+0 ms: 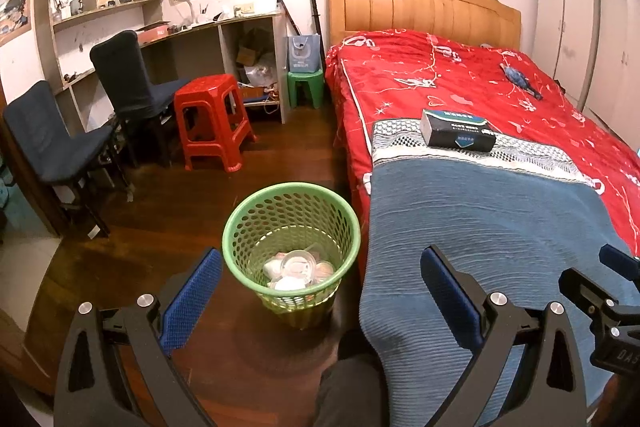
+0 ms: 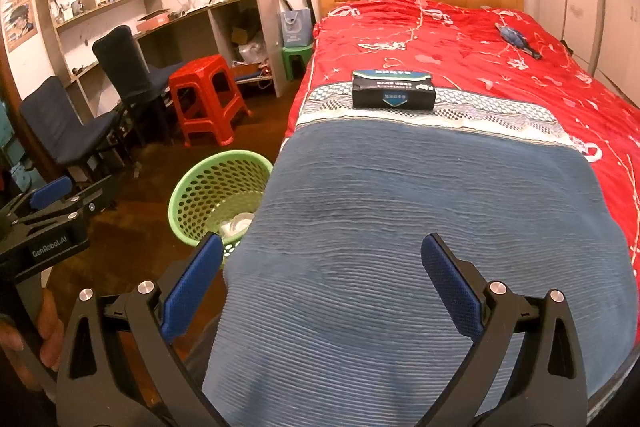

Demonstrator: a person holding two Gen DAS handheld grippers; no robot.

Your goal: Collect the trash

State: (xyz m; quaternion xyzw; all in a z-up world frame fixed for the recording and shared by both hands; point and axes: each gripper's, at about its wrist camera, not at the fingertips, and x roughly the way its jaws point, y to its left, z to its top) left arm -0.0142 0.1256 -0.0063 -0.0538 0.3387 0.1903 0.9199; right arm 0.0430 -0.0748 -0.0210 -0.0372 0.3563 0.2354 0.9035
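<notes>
While both grippers' fingers stood wide and empty, left gripper (image 1: 320, 291) hung above green basket (image 1: 240, 227) holding trash (image 1: 294, 269); right gripper (image 2: 320, 279) faced dark packet (image 2: 393, 89) beyond basket, on bed (image 2: 500, 75), likely next pick.

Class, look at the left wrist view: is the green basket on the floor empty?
No. The basket holds trash at its bottom: a clear round lid and some white and pinkish pieces.
</notes>
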